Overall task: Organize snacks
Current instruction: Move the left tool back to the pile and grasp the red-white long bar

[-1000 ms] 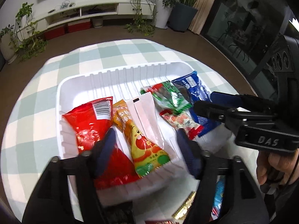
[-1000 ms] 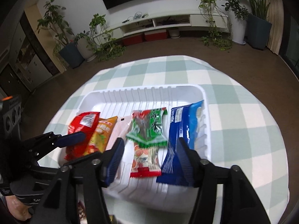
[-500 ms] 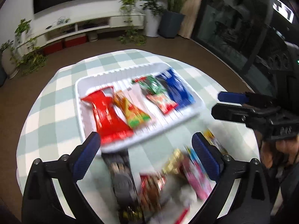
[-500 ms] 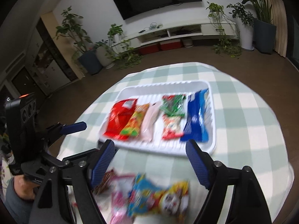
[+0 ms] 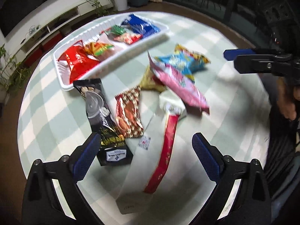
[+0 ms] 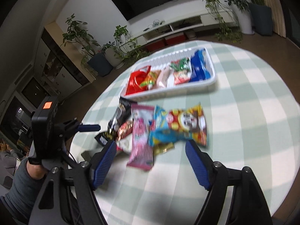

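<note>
A white ribbed tray is seen at the far side of a round bench covered in a pale green and white check. Five packets are laid side by side in the tray: a red one, an orange-yellow one, a pale pink one, a green and red one and a blue one. Between the tray and the cameras a loose heap of snacks is spread on the bench. Seven can be counted there, though blur makes the count uncertain: a long black packet with its far end just beside the tray, a brown-red checked packet beside it, a white packet with a red stripe nearest the left camera, a gold one largely covered, a pink one lying over it, a light blue one, and, in the right wrist view, a red and yellow cartoon packet touching the blue one.

The left tongs are held above the near end of the heap, tilted steeply downward, spread wide with nothing pinched. The right tongs are held lower-angled over the pink and blue packets; their jaws are closing, with no packet gripped between them. Each tool is held in a hand: a hand is visible at the right edge of the left view, a grey sleeve in the right view.
</note>
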